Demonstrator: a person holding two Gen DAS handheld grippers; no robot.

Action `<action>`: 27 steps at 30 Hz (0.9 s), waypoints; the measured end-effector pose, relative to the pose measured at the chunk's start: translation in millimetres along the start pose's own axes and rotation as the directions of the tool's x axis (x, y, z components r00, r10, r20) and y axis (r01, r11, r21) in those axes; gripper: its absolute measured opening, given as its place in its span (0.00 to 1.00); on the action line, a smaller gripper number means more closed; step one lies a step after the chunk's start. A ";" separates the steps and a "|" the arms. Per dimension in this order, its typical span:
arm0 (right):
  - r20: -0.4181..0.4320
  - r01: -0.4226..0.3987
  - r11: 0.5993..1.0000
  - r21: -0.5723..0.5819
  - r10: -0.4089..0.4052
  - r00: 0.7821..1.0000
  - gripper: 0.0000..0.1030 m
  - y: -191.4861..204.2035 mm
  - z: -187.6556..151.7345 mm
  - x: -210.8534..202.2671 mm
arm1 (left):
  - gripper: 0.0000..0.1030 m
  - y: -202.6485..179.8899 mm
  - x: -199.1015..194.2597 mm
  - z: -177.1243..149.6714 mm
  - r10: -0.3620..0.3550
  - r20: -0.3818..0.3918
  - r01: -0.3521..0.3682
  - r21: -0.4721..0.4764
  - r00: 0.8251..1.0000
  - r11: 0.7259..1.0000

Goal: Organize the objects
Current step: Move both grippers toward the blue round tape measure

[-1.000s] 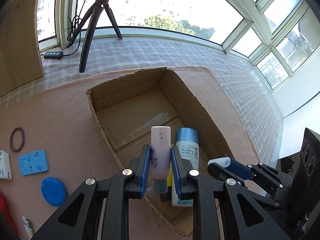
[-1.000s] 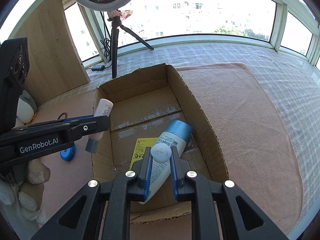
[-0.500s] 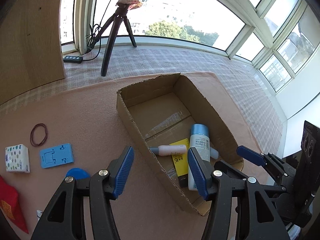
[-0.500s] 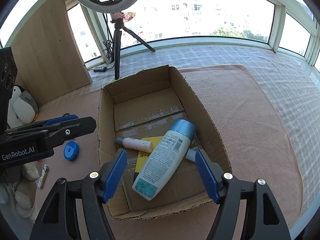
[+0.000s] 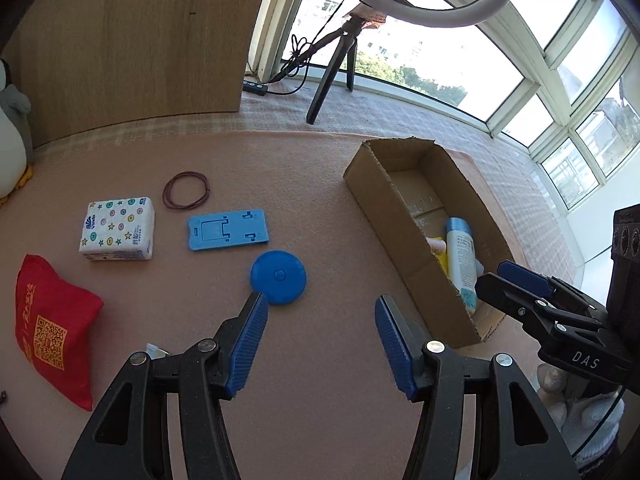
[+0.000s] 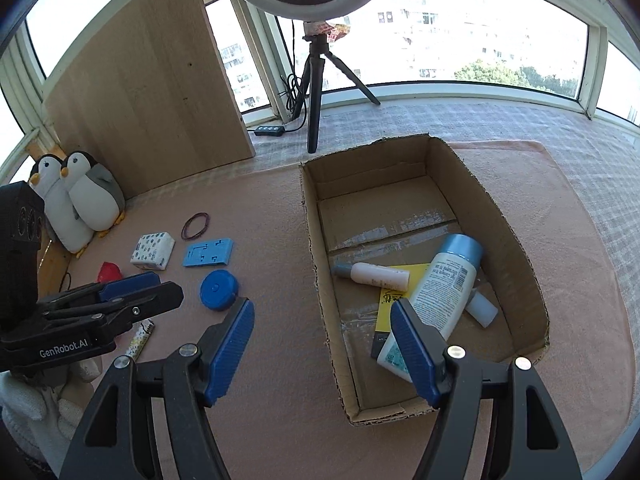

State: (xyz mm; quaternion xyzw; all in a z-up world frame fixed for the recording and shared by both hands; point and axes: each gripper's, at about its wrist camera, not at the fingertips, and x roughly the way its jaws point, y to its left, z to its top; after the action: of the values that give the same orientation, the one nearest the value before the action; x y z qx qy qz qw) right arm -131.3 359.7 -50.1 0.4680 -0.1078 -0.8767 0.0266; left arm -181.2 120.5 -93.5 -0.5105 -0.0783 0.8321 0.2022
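Cardboard, brown and open-topped, forms the box (image 6: 516,240) set on the pink felt mat (image 6: 260,216). Inside it a large white bottle with a pale blue cap (image 6: 444,284) is seen lying tilted across a yellow card (image 6: 394,276), with a small white tube with a grey cap (image 6: 372,274) lying flat beside it and a smaller white piece (image 6: 482,308) tucked under the bottle's right side; what that piece is cannot be told.

The left gripper (image 5: 322,340) is held spread wide with nothing between its blue pads, above bare mat, the round blue plastic disc (image 5: 279,277) lying just ahead of its left finger. The right gripper (image 6: 322,344) is likewise held wide apart and empty, straddling the near left wall of the box.

Outside the box, to its left, are laid a flat blue plastic stand (image 5: 227,229), a patterned white tissue pack (image 5: 118,229), a dark red rubber band loop (image 5: 186,195) and a red fabric pouch (image 5: 50,328). Two plush penguins (image 6: 80,200) are propped against the wooden board (image 6: 148,84).
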 end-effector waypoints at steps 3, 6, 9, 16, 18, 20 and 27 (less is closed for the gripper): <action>-0.010 -0.021 1.000 -0.021 0.020 1.000 0.65 16.7 -3.5 3.1 | 0.58 26.0 -12.6 -16.2 0.023 0.002 -0.023 -0.034 1.000 0.999; -0.022 -0.055 0.998 -0.030 0.054 0.998 0.65 32.7 -5.5 7.3 | 0.58 49.1 -24.2 -30.1 0.036 0.012 -0.035 -0.064 0.999 0.997; -0.041 -0.087 0.995 -0.041 0.085 0.995 0.65 48.2 -5.9 13.8 | 0.57 62.8 -28.6 -38.4 0.039 0.015 -0.038 -0.077 0.999 0.996; -0.103 -0.140 0.988 -0.063 0.133 0.986 0.65 76.3 -1.0 39.0 | 0.57 62.2 -16.2 -35.9 0.017 0.018 -0.016 -0.048 1.000 0.999; -0.129 -0.164 0.985 -0.059 0.155 0.979 0.65 80.6 2.3 48.4 | 0.57 60.4 -8.2 -34.6 -0.003 0.007 0.003 -0.040 1.000 0.999; -0.148 -0.169 0.984 -0.058 0.159 0.976 0.65 83.6 5.0 57.4 | 0.57 56.8 2.1 -32.0 -0.009 -0.006 0.009 -0.027 1.000 1.000; -0.218 -0.185 0.983 -0.017 0.177 0.960 0.65 80.7 16.2 88.9 | 0.49 47.7 33.5 -23.0 -0.021 -0.036 0.021 0.000 0.999 1.000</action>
State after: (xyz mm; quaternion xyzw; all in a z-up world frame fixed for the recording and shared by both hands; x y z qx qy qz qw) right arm -198.9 270.5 -96.5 0.5479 -0.1303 -0.8166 0.1269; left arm -186.4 89.4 -147.6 -0.5243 -0.0799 0.8207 0.2126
